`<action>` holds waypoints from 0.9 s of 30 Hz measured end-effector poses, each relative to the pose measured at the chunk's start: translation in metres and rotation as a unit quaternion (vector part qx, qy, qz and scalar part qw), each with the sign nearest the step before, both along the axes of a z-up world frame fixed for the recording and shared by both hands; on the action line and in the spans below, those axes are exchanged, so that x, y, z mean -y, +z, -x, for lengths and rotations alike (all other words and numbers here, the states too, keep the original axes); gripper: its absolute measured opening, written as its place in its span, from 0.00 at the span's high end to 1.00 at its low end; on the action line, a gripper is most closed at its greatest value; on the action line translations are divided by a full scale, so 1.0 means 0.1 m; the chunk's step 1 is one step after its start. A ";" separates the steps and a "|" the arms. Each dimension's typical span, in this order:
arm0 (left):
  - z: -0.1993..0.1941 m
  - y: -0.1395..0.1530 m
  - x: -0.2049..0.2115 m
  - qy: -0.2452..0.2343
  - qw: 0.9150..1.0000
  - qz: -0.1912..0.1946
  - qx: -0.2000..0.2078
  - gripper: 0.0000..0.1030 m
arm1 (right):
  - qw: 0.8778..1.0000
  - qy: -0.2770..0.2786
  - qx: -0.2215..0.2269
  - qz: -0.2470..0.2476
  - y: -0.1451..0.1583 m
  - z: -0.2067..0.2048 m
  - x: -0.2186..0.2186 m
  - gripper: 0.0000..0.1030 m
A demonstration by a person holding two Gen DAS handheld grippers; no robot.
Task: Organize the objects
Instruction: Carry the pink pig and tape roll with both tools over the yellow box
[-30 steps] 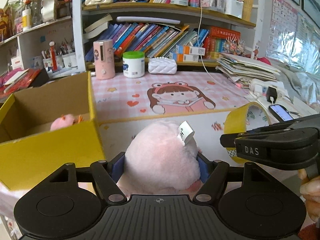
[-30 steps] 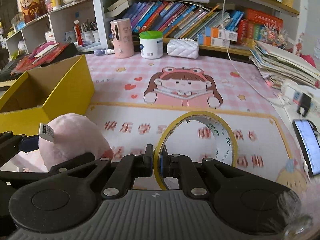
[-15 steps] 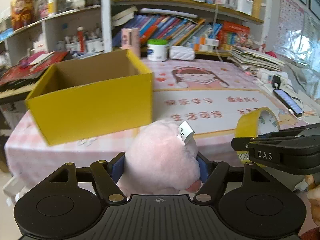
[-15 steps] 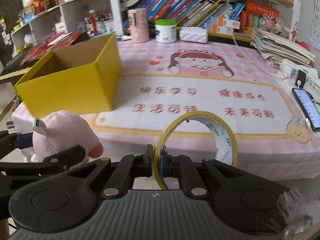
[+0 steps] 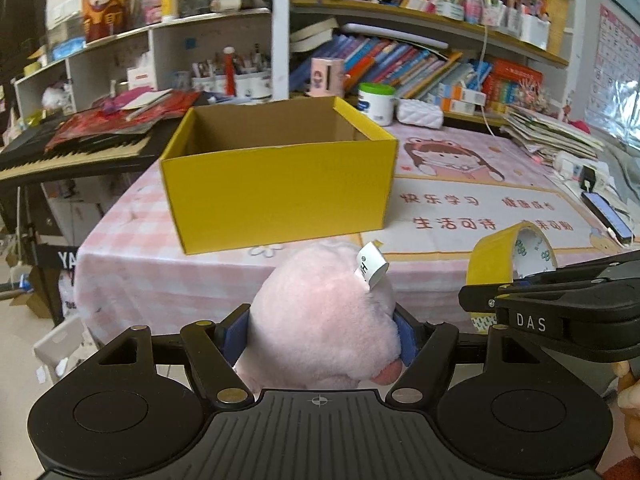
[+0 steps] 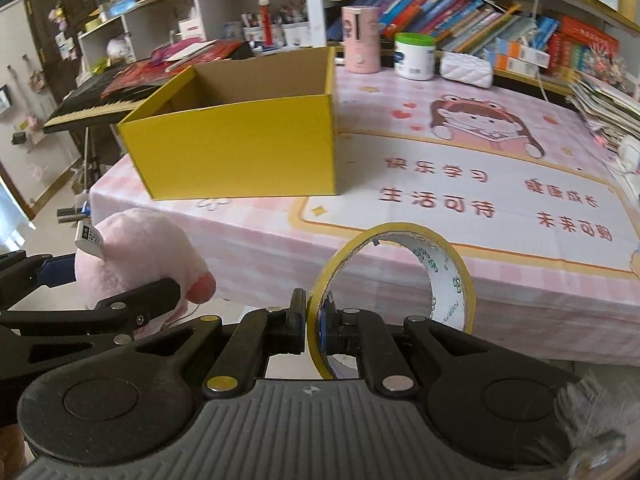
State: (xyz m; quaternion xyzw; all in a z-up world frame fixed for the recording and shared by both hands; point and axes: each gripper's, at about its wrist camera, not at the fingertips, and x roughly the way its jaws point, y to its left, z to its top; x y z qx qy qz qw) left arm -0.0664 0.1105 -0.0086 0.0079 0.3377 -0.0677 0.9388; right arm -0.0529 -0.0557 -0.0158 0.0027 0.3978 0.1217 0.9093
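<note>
My left gripper is shut on a pink plush toy with a white tag, held in the air in front of the table's near edge. My right gripper is shut on the rim of a yellow tape roll, also off the table. In the right wrist view the plush toy shows at the left; in the left wrist view the tape roll shows at the right. An open yellow cardboard box stands on the table's left part, beyond both grippers; the same box shows its brown inside.
A pink cartoon mat covers the table. At the back stand a pink canister, a green-lidded jar and a white quilted pouch before bookshelves. A phone and paper stacks lie at the right. A keyboard stands left.
Both grippers have drawn back from over the table to in front of its near edge, carrying the plush toy and the tape roll. The yellow box now lies farther ahead.
</note>
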 end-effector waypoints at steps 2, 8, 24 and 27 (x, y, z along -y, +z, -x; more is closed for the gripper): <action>0.02 0.02 -0.07 0.008 1.000 0.001 0.005 0.31 | 1.000 0.007 0.001 0.001 0.01 -0.01 -0.07 0.94; -0.01 0.07 -0.29 0.047 0.999 0.003 0.016 0.31 | 0.999 0.046 0.010 0.003 0.06 -0.06 -0.32 0.94; -0.63 0.63 -0.48 0.095 0.983 -0.026 0.157 0.31 | 0.975 0.106 0.197 -0.012 0.79 -0.78 -0.65 0.94; -0.90 0.64 -0.45 0.101 0.982 -0.033 0.157 0.31 | 0.970 0.120 0.212 -0.010 0.87 -1.08 -0.69 0.94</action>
